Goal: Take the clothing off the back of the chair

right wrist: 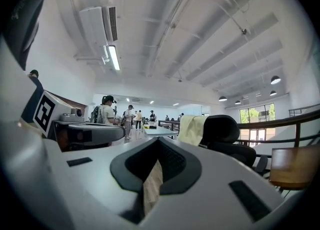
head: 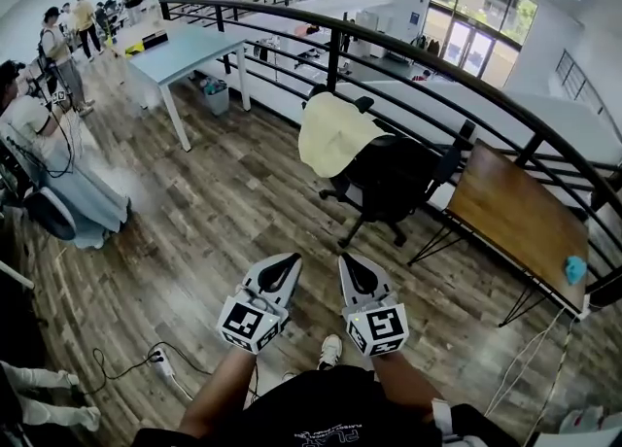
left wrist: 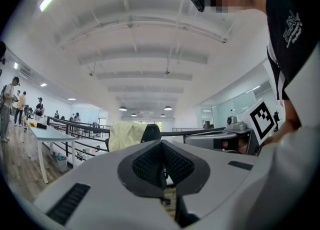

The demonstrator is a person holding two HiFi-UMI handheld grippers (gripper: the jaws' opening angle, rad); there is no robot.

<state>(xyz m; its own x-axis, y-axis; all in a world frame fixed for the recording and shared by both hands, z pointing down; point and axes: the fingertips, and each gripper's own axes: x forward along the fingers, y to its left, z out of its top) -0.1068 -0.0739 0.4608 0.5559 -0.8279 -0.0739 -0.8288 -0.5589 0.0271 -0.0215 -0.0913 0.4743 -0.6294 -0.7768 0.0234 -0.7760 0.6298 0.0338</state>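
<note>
L gripper (head: 290,260) is clamped fully shut w/ nothing in it. R gripper (head: 346,262) is the same: tips together, empty. I hold both level, side by side, low in front of me, aimed at the black office chair (head: 394,183), well apart from it. The clothing (head: 335,134) is a pale yellow garment, soft & creased, draped over the chair's backrest & hiding most of it. The chair stands on the wood floor (head: 224,222) near the black railing (head: 428,56), w/ a wooden table (head: 515,217) just to its right.
</note>
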